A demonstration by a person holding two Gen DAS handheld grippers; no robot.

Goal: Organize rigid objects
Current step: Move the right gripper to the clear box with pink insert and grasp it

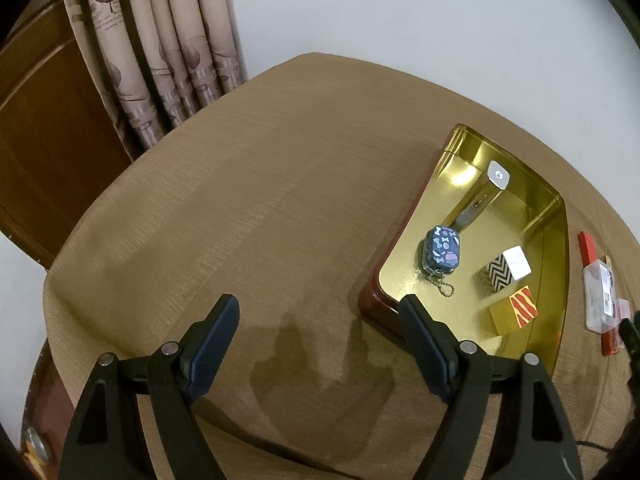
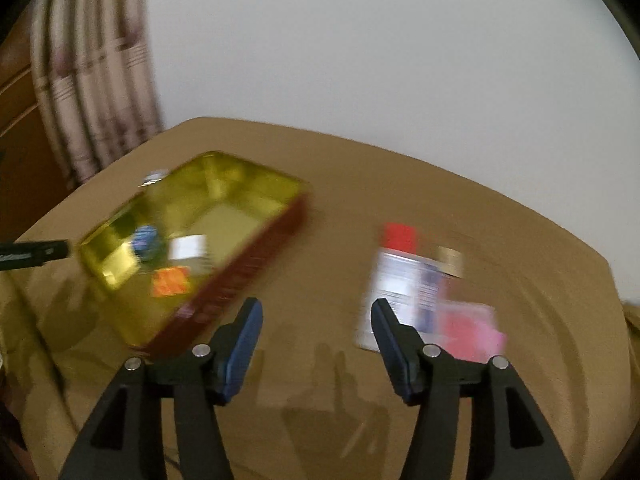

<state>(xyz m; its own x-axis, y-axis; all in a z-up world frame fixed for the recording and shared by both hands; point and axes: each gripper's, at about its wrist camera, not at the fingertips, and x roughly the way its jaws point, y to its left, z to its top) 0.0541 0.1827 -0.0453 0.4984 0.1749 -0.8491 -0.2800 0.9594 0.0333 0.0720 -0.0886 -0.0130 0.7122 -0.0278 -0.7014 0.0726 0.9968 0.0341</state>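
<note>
A bench (image 1: 248,184) covered in tan cloth is seen from both wrist views, with a curtain (image 1: 160,52) hanging behind its far left corner. A gold-lined tin (image 1: 556,264) with dark red outer walls is set near the right edge in the left wrist view. Inside the tin, a dark patterned case (image 1: 441,250) with a bead chain is stood toward the near left wall; a zigzag-patterned box (image 1: 505,267) with a white top and a gold box (image 1: 514,309) with an orange striped face are placed beside each other closer to the right wall, and a white tag (image 1: 498,175) is seen at the far wall. Outside the tin, by the bench's right edge, a clear plastic box (image 1: 599,295) is laid across a red stick (image 1: 591,264). The left gripper (image 1: 320,320) is held spread wide above the bench, just beside the tin's near left corner, with nothing between its fingers. The right wrist view is blurred; the right gripper (image 2: 316,320) is likewise spread and empty, held between the tin (image 2: 256,248) and the clear box (image 2: 404,280), whose pink part (image 2: 472,332) is nearest the right finger.
</note>
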